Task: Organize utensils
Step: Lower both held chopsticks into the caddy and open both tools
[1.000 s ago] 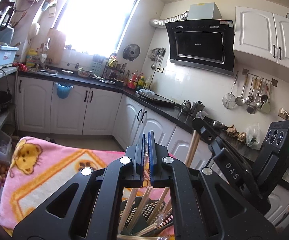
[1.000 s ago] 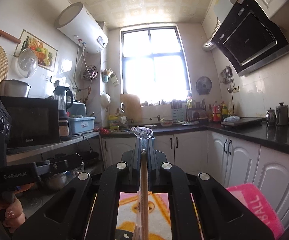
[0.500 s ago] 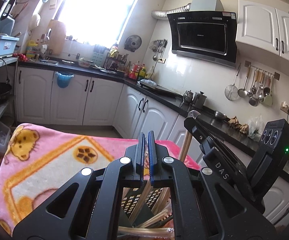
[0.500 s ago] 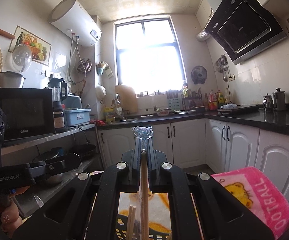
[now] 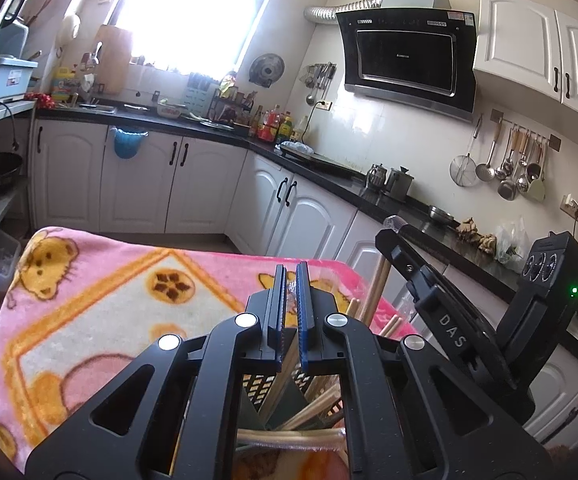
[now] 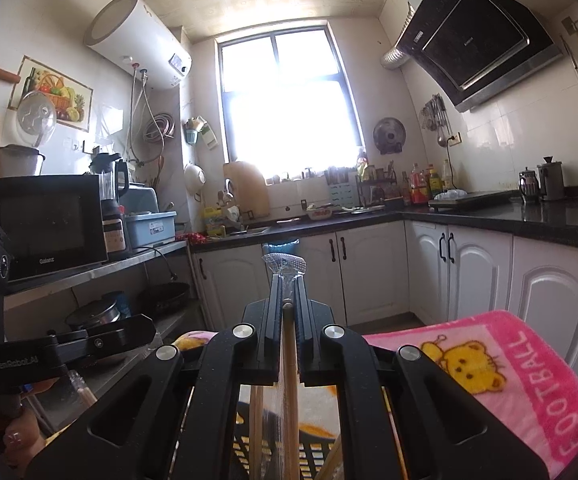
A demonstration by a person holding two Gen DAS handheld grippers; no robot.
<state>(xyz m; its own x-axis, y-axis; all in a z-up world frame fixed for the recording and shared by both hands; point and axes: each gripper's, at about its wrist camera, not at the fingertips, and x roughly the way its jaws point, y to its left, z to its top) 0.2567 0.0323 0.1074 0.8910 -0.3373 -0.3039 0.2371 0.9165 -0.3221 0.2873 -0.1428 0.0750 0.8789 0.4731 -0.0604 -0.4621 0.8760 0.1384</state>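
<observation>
A home kitchen with white cabinet doors, black counters and a very bright window at the far end. A black range hood hangs in the upper right of the left wrist view, with ladles and a strainer on a wall rail further right. In the right wrist view a white water heater sits at upper left, and a black microwave stands on a shelf at left.

Low in both views lies a pink blanket with cartoon bears, covering the work surface.

The right gripper points level at the window. Its jaws are nearly closed and clamp a wooden chopstick in a clear plastic wrapper, which runs upright between the pads; crinkled wrapper sticks out past the tips. Below it, at the bottom of the frame, is a black slotted basket.

The left gripper tilts slightly down, jaws pressed together. Whether anything is pinched there I cannot tell. Under it the same basket holds several chopsticks leaning at angles. A hand grips a handle at lower left of the right wrist view.
</observation>
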